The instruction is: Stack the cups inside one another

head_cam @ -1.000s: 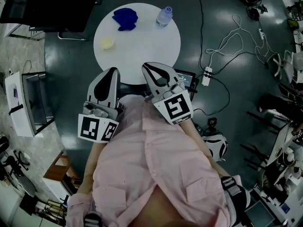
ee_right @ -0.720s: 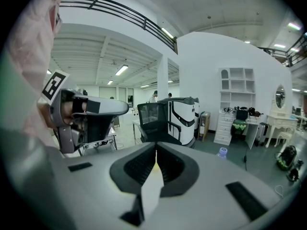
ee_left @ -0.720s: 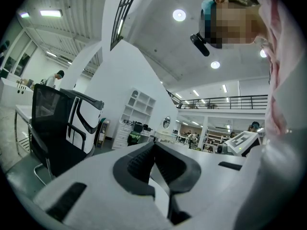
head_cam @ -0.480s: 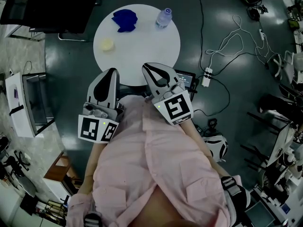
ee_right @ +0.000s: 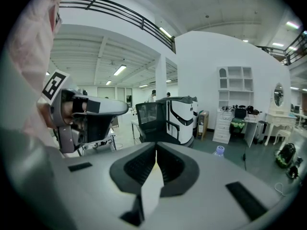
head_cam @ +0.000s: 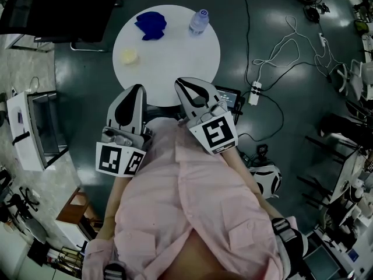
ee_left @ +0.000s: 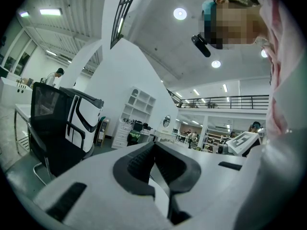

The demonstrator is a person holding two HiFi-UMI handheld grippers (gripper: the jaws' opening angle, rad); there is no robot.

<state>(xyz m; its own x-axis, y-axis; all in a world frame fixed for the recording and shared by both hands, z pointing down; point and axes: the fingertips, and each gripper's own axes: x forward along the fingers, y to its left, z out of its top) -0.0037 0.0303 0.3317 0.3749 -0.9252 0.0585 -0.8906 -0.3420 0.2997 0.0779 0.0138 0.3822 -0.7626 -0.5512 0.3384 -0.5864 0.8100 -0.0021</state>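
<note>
Pale yellow cup point(head_cam: 129, 56) is sitting on the left of the round white desk point(head_cam: 175, 54), well apart from the crumpled blue cloth point(head_cam: 151, 25) and the water bottle point(head_cam: 198, 21). One cup or a nested stack? Can't tell from up here, so it's fitting either end of the job. You're holding the left gripper point(head_cam: 137, 88) and right gripper point(head_cam: 182, 81) by your chest at the desk's near edge, fingers pressed together on nothing, with bare desk lying ahead.
</note>
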